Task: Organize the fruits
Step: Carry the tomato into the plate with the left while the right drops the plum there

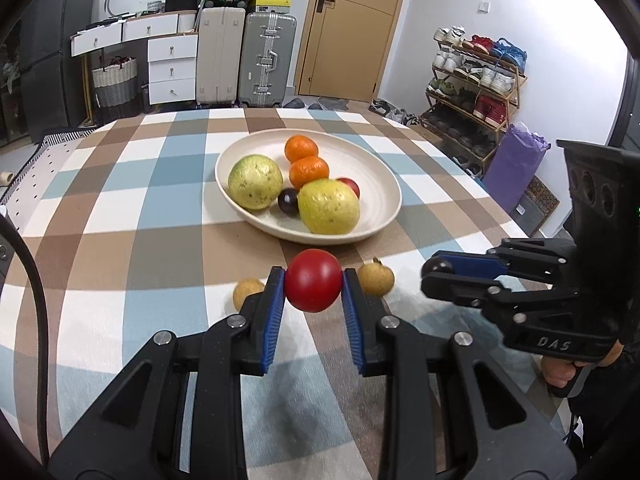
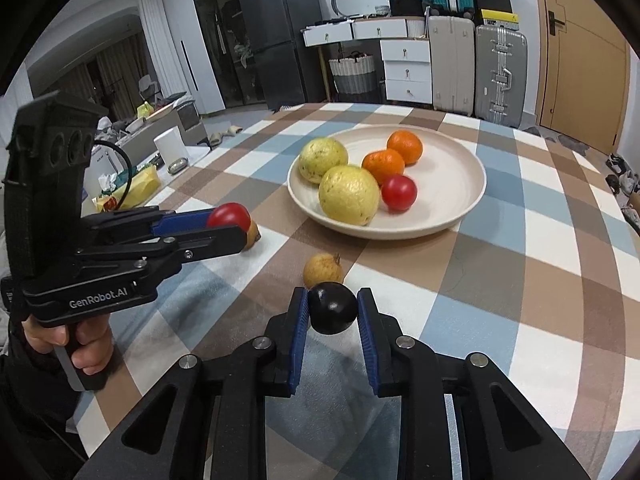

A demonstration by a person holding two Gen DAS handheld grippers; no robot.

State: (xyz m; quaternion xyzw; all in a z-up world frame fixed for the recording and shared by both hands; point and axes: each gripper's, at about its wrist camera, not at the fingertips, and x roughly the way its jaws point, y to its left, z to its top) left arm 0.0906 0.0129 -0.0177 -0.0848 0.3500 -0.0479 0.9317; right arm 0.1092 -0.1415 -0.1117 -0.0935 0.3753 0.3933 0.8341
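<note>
2 grippers, left gripper fingers clamp red fruit, right gripper fingers pinch dark plum, unclear in left view.

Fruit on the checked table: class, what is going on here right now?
A person holds two grippers. The left gripper is shut on a round red fruit; the right gripper is shut on a small dark purple fruit. Both hang just short of the wide cream plate, which already holds two yellow-green fruits, two oranges, a red fruit and a dark one. Two small tan fruits lie on the checked tablecloth.
</note>
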